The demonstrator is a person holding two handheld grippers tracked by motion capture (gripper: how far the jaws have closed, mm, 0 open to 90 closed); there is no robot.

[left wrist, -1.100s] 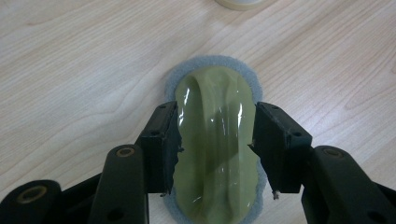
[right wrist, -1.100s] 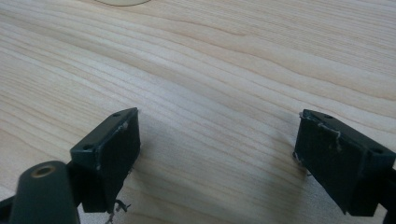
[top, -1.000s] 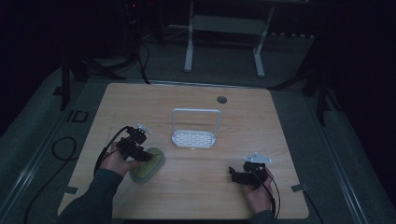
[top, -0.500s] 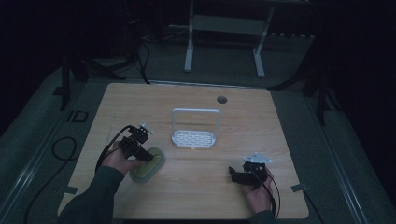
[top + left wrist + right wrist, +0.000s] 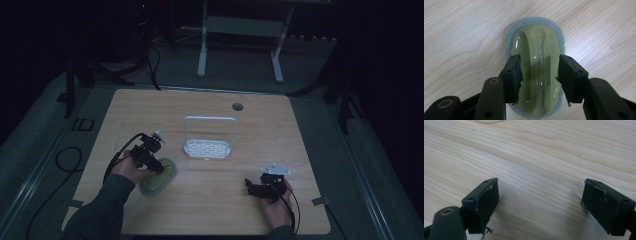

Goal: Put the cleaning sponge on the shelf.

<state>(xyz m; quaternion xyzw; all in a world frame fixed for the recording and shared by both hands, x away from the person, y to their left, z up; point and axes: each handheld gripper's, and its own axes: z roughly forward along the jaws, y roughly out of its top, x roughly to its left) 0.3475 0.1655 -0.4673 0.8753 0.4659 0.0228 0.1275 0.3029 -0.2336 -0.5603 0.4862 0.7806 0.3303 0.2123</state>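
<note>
The left claw (image 5: 537, 75) has just been closing around the green scrubber (image 5: 535, 67) on the near left of the surface (image 5: 280, 130), not pinching yet, so next it should squeeze and lift, while the right claw (image 5: 540, 202) waits wide apart.

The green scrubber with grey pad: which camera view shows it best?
The left gripper view: the green scrubber lies close, lit, between the left gripper's jaws. The high view shows it small and dim.

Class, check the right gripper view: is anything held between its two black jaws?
No: the right gripper stands wide open above the bare light wooden table, with nothing between its jaws.
</note>
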